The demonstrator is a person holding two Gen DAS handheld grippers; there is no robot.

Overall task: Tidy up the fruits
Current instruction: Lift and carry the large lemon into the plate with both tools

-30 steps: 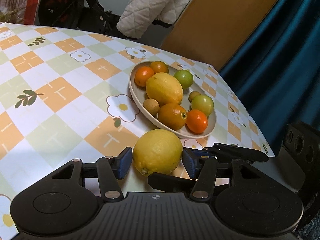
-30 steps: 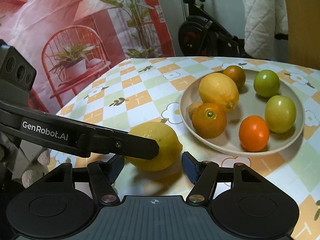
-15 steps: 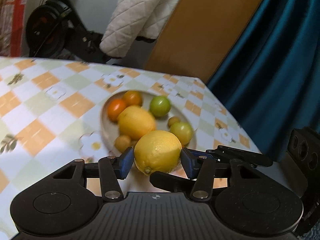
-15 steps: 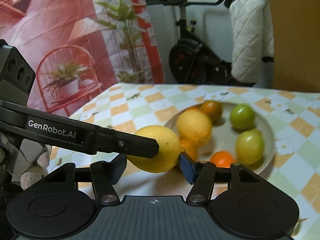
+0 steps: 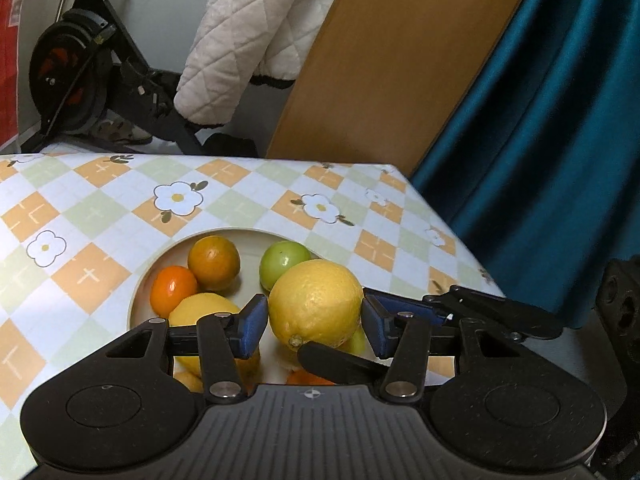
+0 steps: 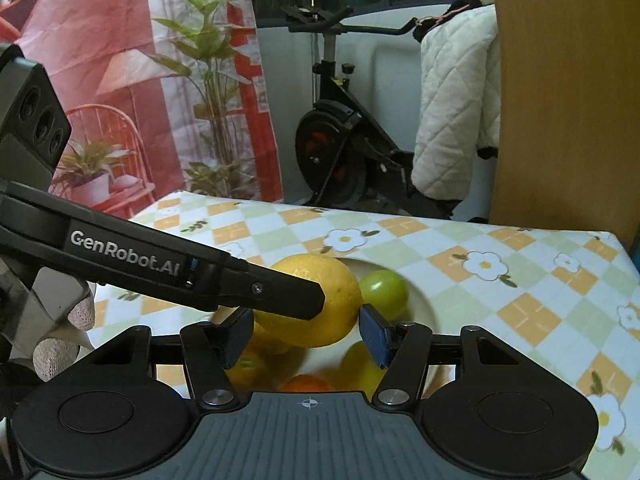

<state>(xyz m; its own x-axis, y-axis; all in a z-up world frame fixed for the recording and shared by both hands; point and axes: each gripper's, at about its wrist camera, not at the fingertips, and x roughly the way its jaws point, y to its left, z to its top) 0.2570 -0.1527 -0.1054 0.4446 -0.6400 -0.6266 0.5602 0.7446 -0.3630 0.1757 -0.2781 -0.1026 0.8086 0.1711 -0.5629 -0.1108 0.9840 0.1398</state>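
A large yellow lemon [image 5: 316, 302] is held in the air between both grippers, above a beige bowl [image 5: 158, 262] of fruit. My left gripper [image 5: 314, 320] and my right gripper [image 6: 308, 330] each have their blue pads pressed against the lemon's sides. The lemon also shows in the right wrist view [image 6: 316, 300], partly behind the left gripper's black finger [image 6: 276, 292]. In the bowl lie a second lemon [image 5: 202, 312], two oranges [image 5: 214, 262], a green tomato [image 5: 284, 258] and more fruit hidden under the grippers.
The bowl stands on a table with a checked flower-print cloth [image 5: 100, 216]. The table's far right corner [image 5: 394, 170] is close behind the bowl. Beyond it stand an exercise bike [image 6: 340, 148], a wooden board [image 5: 384, 60] and a blue curtain [image 5: 540, 120].
Both grippers have lifted the lemon off the table and carried it forward over the bowl. The bowl now lies directly under the lemon.
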